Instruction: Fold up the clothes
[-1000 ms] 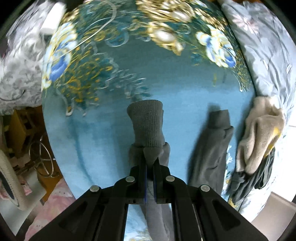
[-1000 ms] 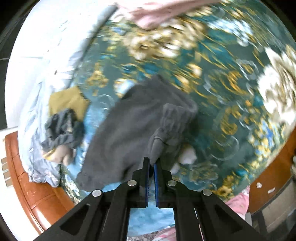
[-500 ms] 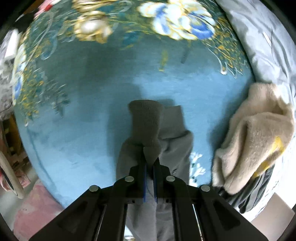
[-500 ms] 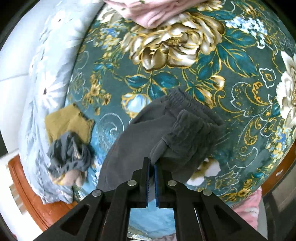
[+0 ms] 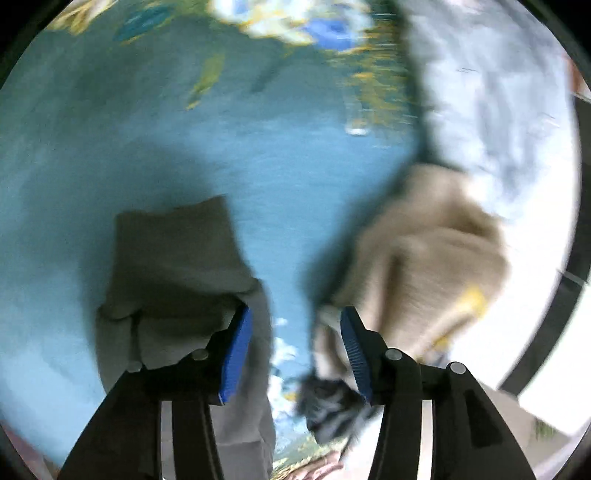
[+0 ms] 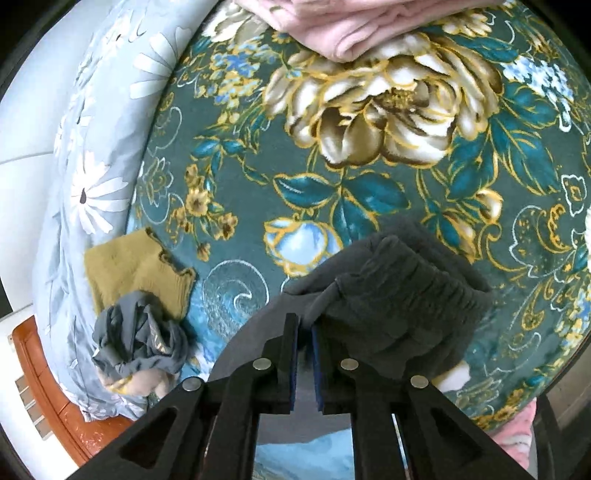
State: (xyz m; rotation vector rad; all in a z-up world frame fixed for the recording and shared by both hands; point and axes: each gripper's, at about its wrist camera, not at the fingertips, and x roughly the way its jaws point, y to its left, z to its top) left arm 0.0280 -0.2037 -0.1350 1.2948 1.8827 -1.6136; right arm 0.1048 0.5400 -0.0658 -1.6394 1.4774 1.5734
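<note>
In the left wrist view, which is motion-blurred, the grey trousers (image 5: 173, 266) lie folded at the lower left of the frame on the blue floral bedspread (image 5: 280, 155). The left gripper (image 5: 295, 325) stands wide apart with nothing between its blue pads; its left finger (image 5: 236, 350) overlaps the trousers' edge. To the right lies a beige fluffy garment (image 5: 424, 258), with a dark crumpled cloth (image 5: 328, 406) below it.

In the right wrist view, a daisy-print pillow (image 6: 99, 155) runs down the left edge, beside an olive knitted piece (image 6: 136, 269) and a grey bundled cloth (image 6: 136, 343). At lower centre the right gripper (image 6: 304, 325) is clamped on the trousers' waistband (image 6: 402, 295), which bunches just above it. A pink garment (image 6: 351, 26) sits at the top.
</note>
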